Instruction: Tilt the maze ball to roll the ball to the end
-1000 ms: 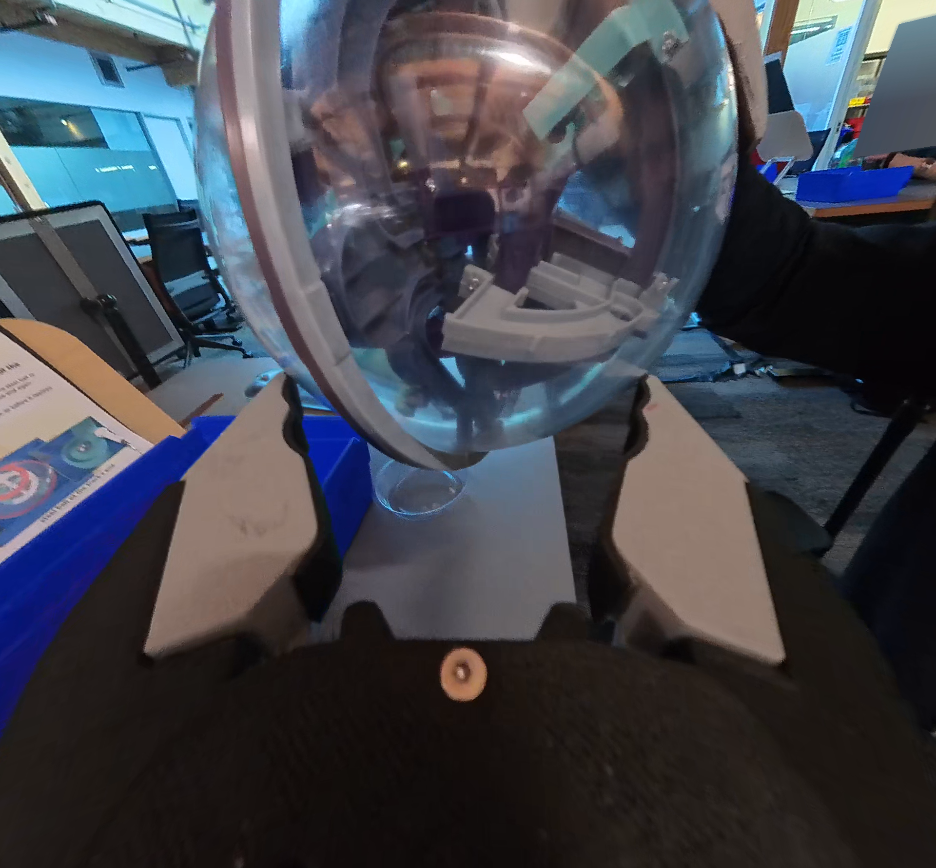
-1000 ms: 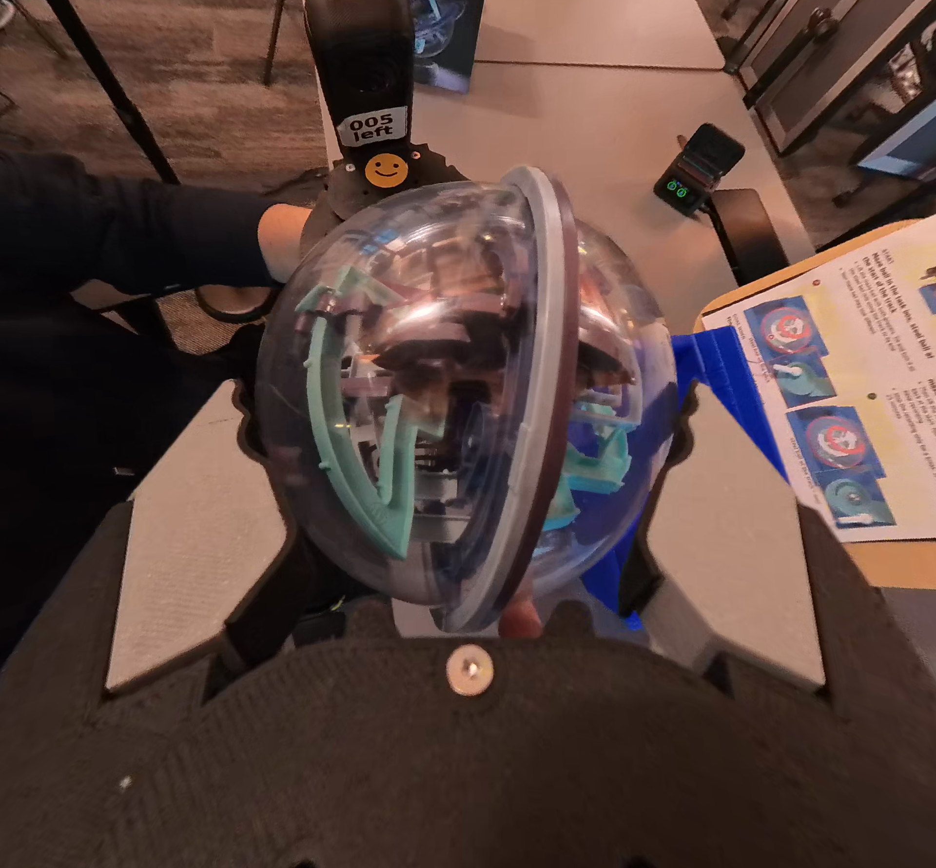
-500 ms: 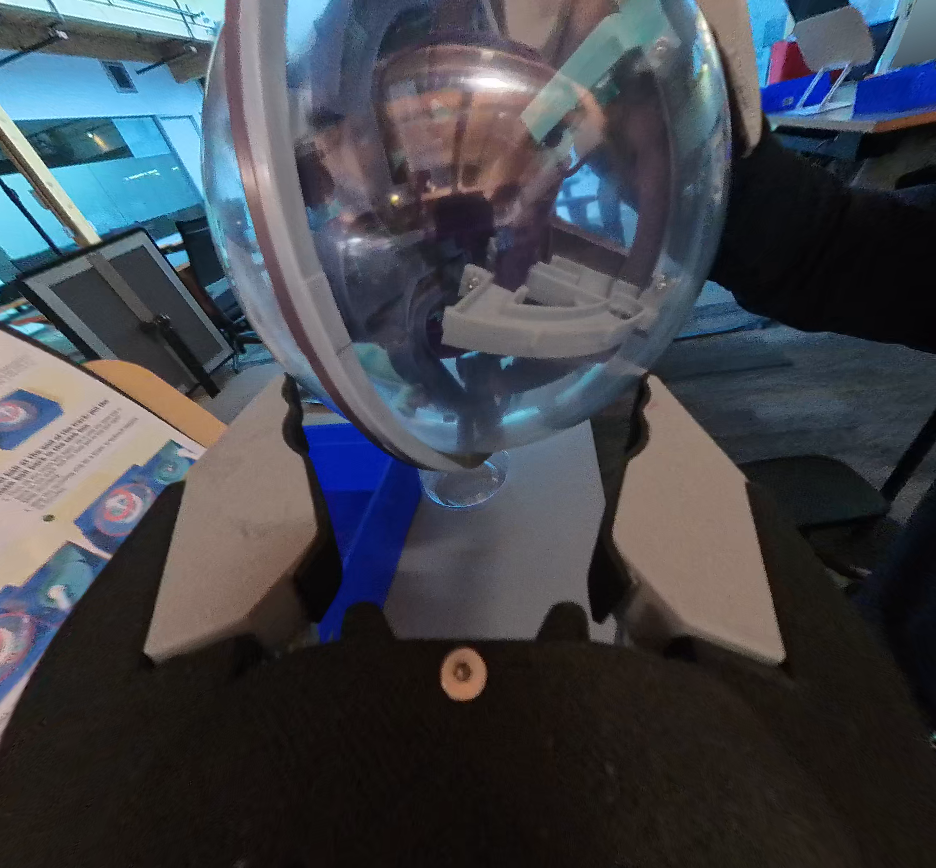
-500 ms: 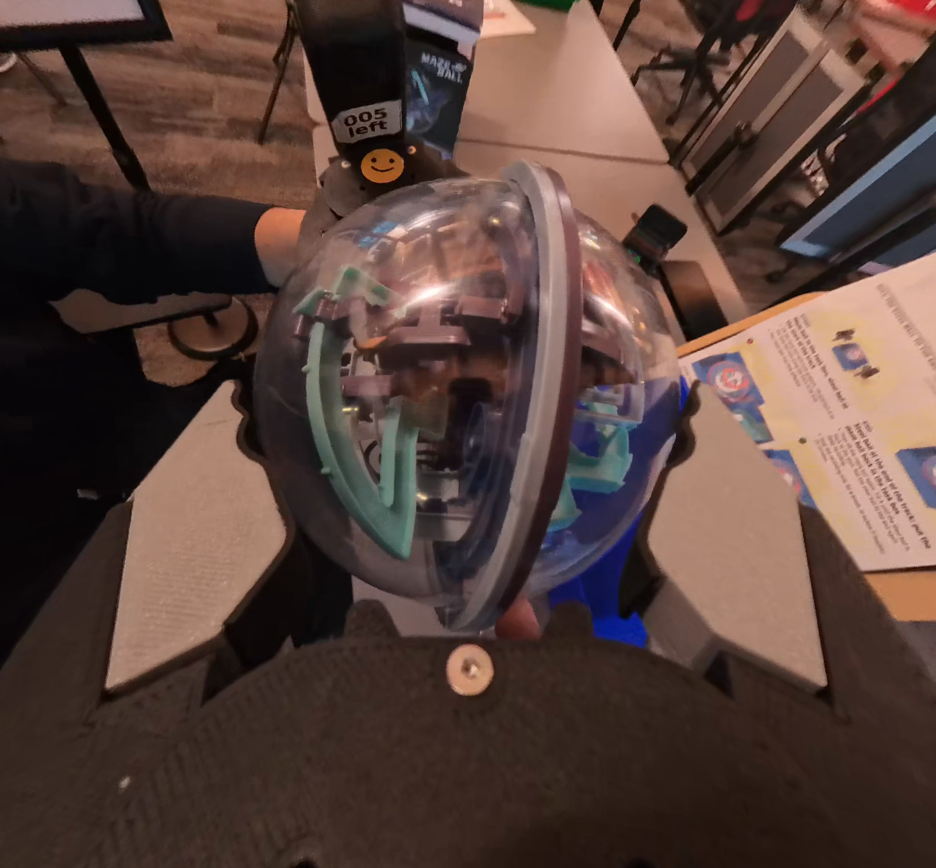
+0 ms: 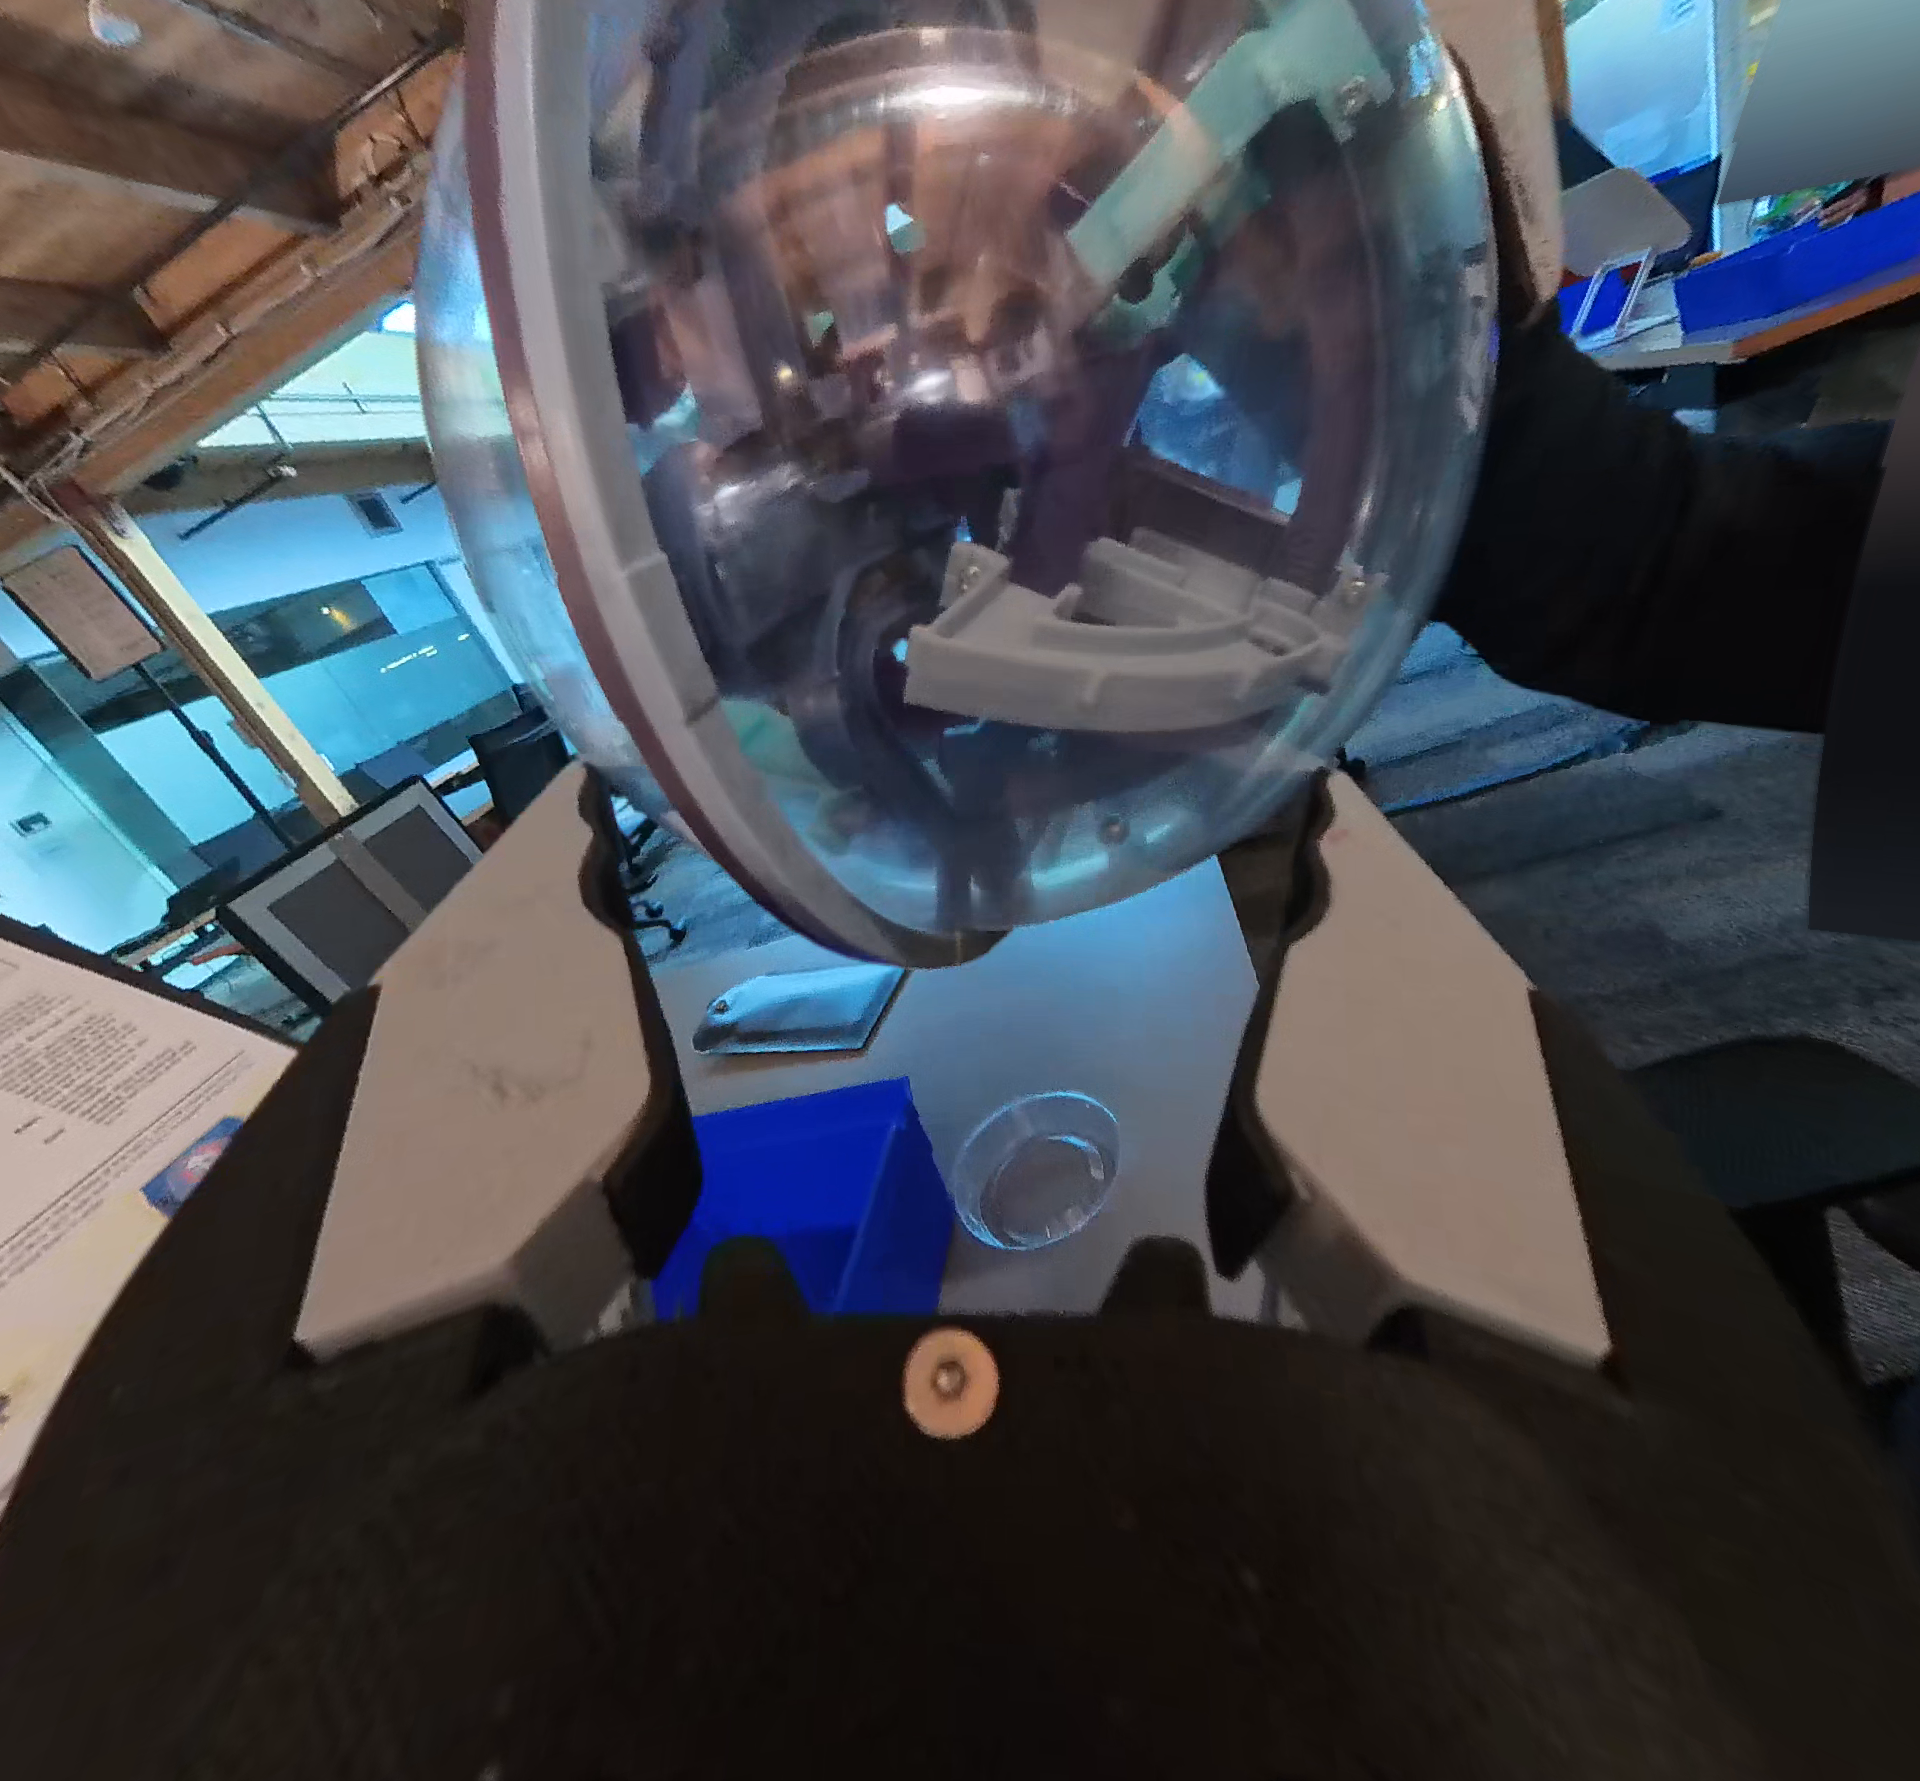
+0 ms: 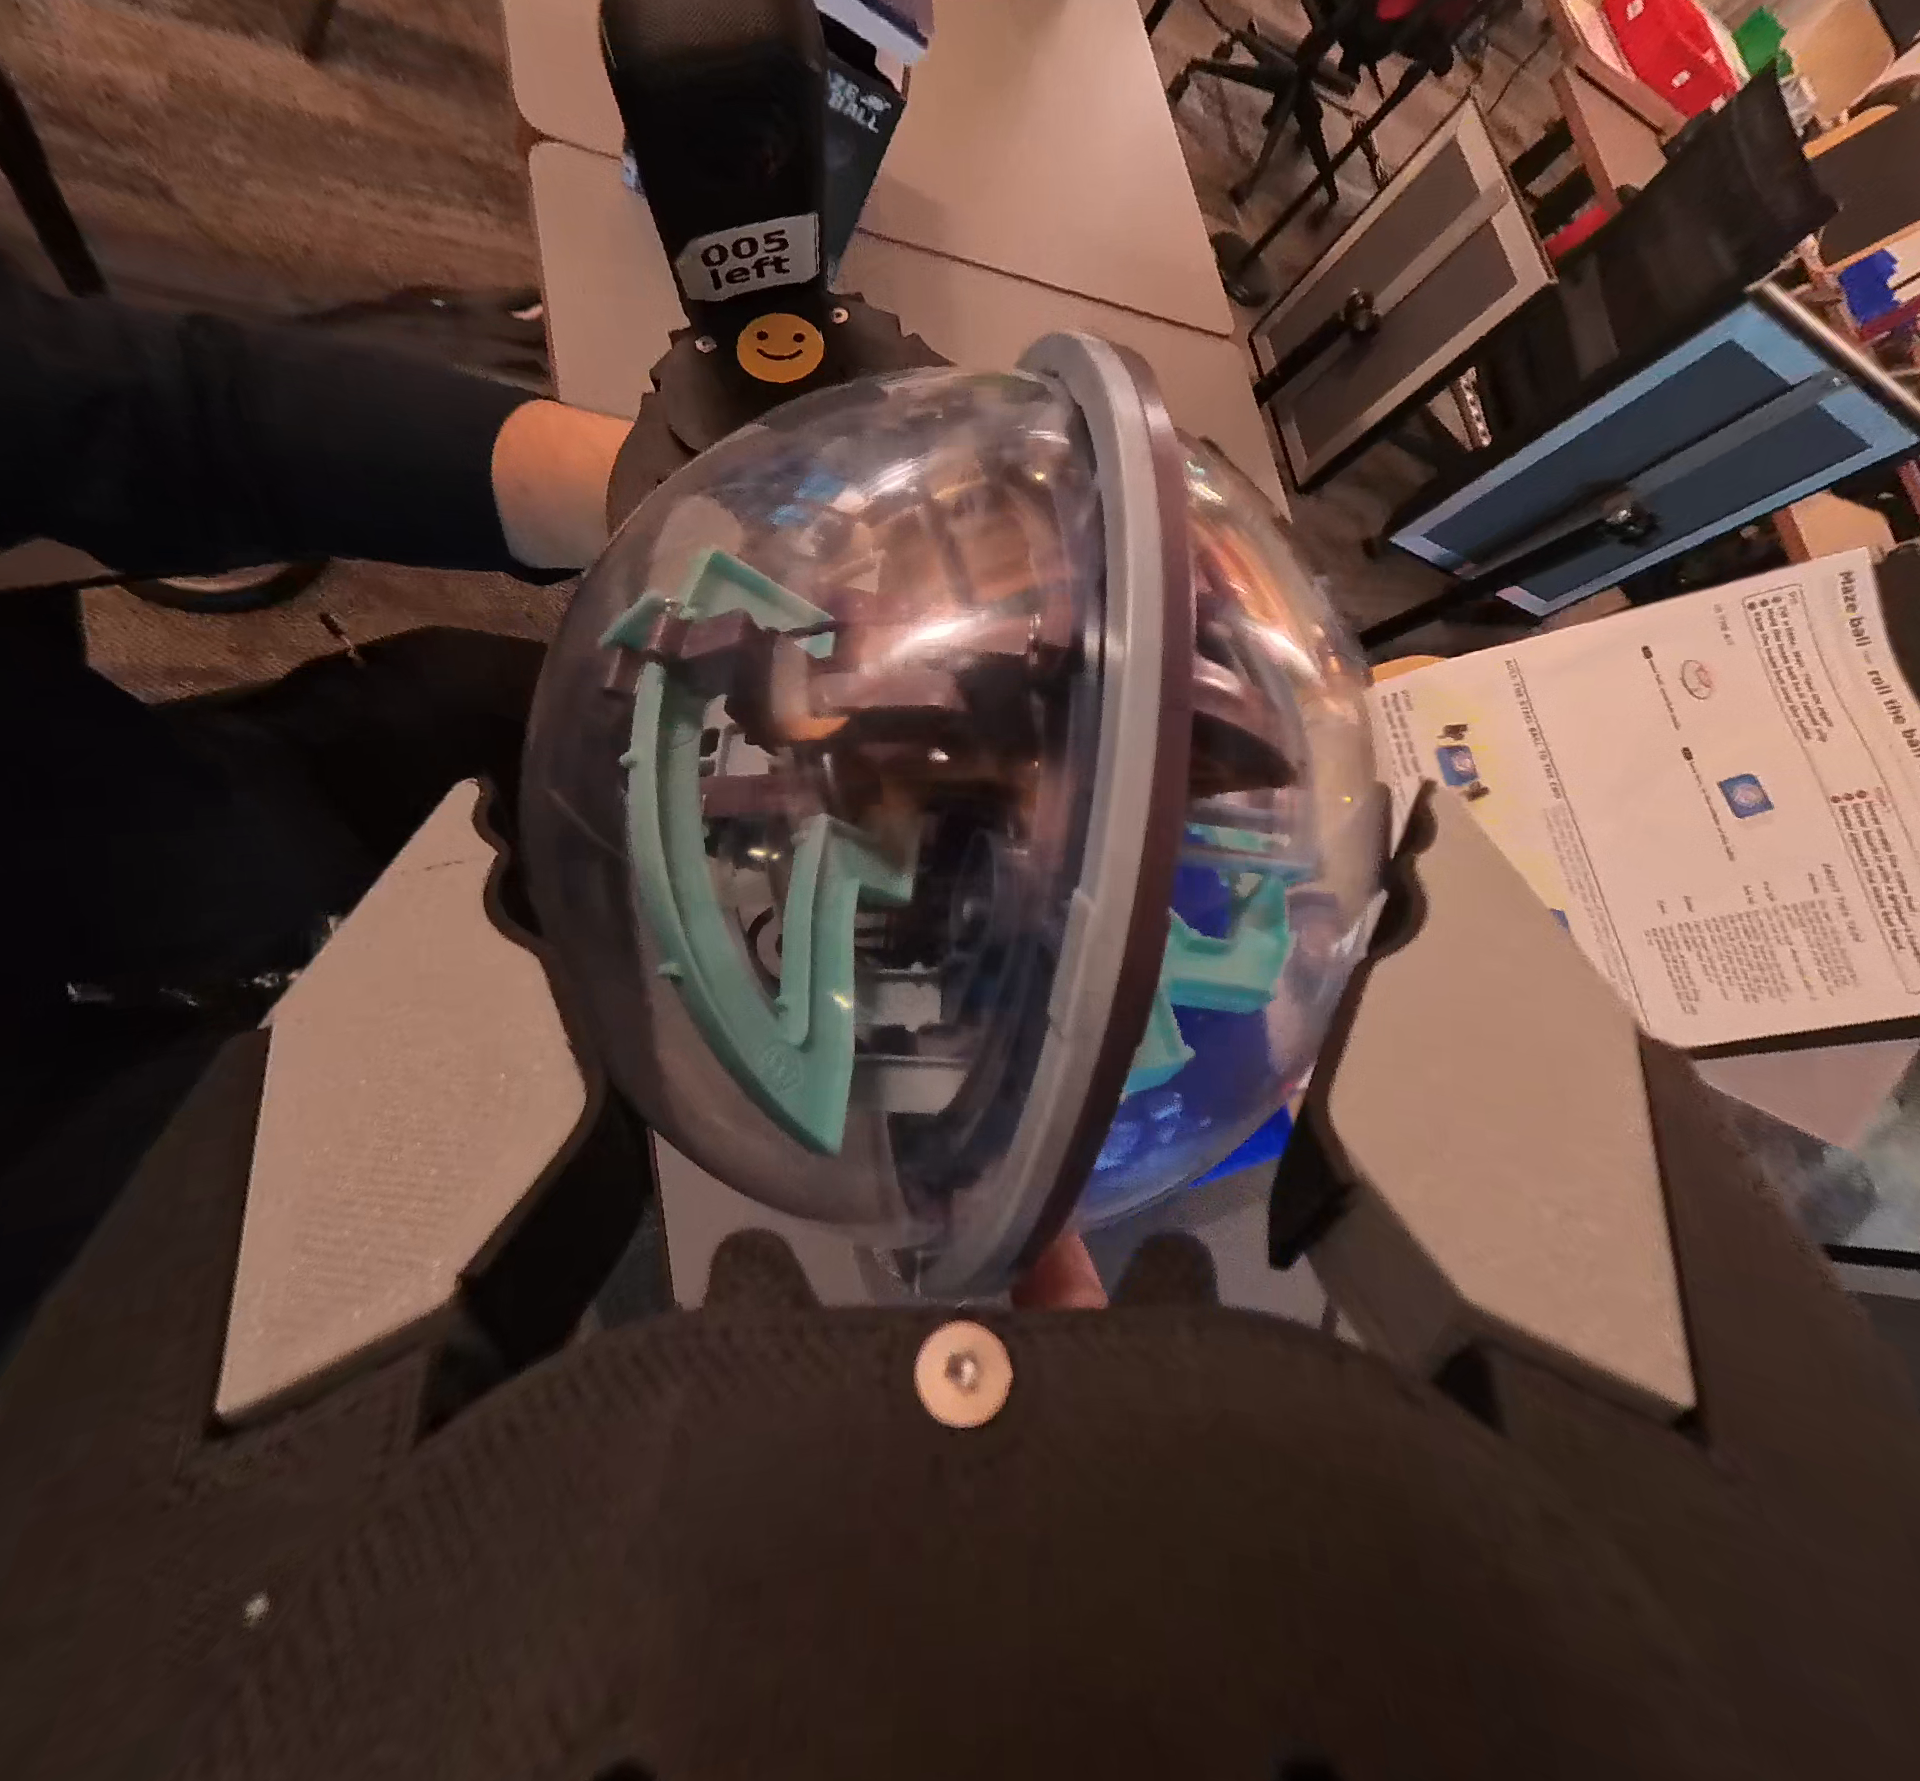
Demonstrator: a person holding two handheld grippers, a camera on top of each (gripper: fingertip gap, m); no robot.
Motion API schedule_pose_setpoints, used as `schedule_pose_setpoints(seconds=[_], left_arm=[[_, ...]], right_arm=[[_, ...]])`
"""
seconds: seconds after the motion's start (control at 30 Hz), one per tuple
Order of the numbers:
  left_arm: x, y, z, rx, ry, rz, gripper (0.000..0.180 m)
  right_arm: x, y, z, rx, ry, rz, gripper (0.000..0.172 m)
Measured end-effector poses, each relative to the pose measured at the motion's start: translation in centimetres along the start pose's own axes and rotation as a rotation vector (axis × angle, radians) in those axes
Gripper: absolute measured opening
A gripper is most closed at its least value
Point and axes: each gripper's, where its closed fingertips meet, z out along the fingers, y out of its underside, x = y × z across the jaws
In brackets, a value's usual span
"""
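Maze ball (image 6: pixel 935 796) is up in the air over the table (image 5: pixel 1091 993), pinched from opposite sides: right gripper (image 6: pixel 951 858) clamps it across the middle, left gripper (image 5: pixel 951 801) grips its lower part from the far side. Both sit dead ahead of their load, equally close. Seam ring (image 6: pixel 1127 692) runs near upright. Small steel ball: can't find it. Below: blue bin (image 5: pixel 800 1170) and clear stand cup (image 5: pixel 1034 1181) near the table edge, instruction sheet (image 6: pixel 1714 827) beside. Nothing blocks a tilt.

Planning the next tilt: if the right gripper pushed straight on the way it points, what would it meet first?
The maze ball itself, already between its fingers. Behind it sits the left gripper, probably next; depth is unclear.
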Motion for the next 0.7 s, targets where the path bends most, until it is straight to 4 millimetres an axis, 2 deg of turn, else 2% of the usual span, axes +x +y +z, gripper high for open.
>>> schedule_pose_setpoints(seconds=[0.13, 0.27, 0.5, 0.7], left_arm=[[0.1, -0.5, 0.2, 0.022, 0.003, -0.010, 0.126], [0.7, -0.1, 0.4, 0.044, 0.012, -0.052, 0.126], [1.9, 1.7, 2.0, 0.070, 0.040, -0.153, 0.126], [2.6, 3.2, 2.5, 0.025, 0.049, -0.199, 0.126]], right_arm=[[-0.1, -0.5, -0.3, -0.034, 0.004, 0.000, 0.157], [-0.3, -0.1, -0.2, -0.078, -0.009, 0.026, 0.157], [-0.6, 2.1, -0.1, -0.213, -0.040, 0.090, 0.157], [-0.9, 3.7, 0.2, -0.202, -0.069, 0.135, 0.157]])
